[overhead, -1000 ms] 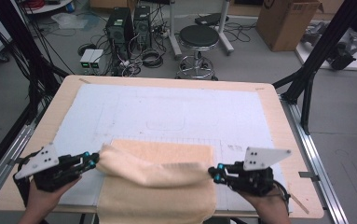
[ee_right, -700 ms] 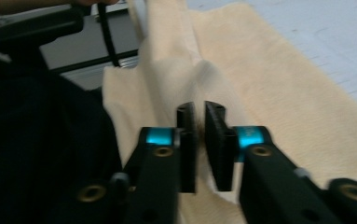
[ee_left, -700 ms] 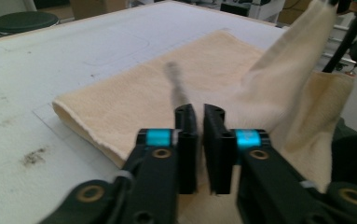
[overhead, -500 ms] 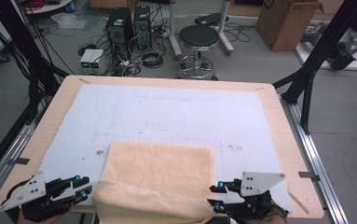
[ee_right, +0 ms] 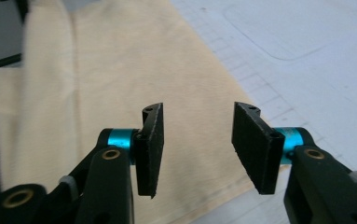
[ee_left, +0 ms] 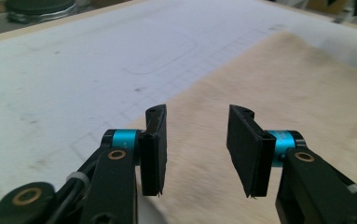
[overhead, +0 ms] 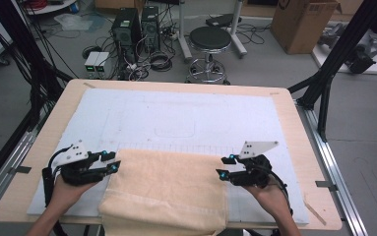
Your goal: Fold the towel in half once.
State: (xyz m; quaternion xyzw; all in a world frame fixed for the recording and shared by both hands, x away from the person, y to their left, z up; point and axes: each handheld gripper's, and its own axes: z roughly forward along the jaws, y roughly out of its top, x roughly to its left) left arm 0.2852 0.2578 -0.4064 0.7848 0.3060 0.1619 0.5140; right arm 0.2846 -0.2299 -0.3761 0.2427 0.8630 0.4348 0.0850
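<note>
The left gripper (overhead: 113,162) and the right gripper (overhead: 224,166) are both standing released, their jaws having just been opening, with nothing pinched between them. The beige cloth (overhead: 169,189) is lying flat on the tabletop (overhead: 294,128), spreading between the two grippers and hanging over the near edge, its side edges sitting just beside the jaws.

Beyond the pale wooden table (overhead: 294,128) with its white gridded mat (overhead: 176,113): a black round-seated stool on a chrome base (overhead: 209,46), two black computer towers (overhead: 137,24) amid tangled black cables (overhead: 159,59), two small white-and-green boxes (overhead: 97,61), a brown cardboard box (overhead: 301,22), all on grey floor (overhead: 363,123).
</note>
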